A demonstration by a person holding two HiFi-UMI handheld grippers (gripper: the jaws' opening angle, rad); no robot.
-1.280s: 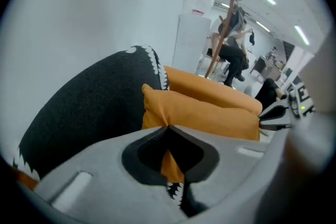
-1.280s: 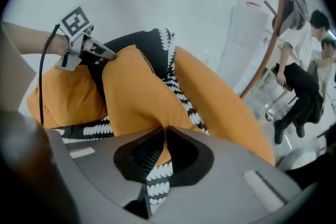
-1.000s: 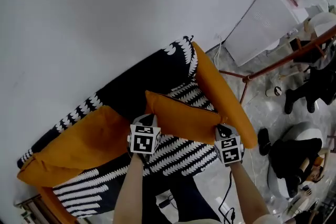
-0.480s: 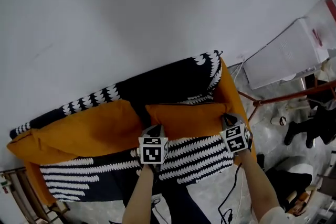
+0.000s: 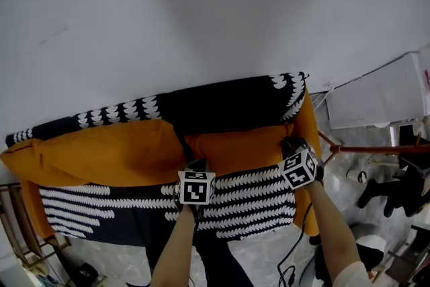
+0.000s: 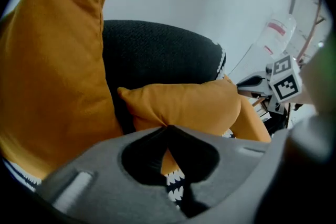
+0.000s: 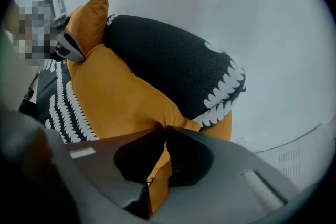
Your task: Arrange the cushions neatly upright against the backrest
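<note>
While both grippers pinch it, the small orange cushion [image 5: 235,150] stands on its long edge against the black backrest [image 5: 222,104] at the sofa's [image 5: 101,215] right end; it is plump, plain and pointed at the corners. The left gripper [image 5: 195,168] is clamped on its near left corner and the right gripper [image 5: 289,146] on its right corner, with fabric nipped between the closed jaws. Two orange cushions are on the sofa; the larger cushion [image 5: 101,158] leans just to the left.

The small cushion [image 5: 235,148], slanted out over the seat [image 5: 255,201] a second ago, is now set level against the backrest [image 5: 222,104], carried there by the left hand-held gripper [image 5: 198,165] and the right hand-held gripper [image 5: 289,143].
</note>
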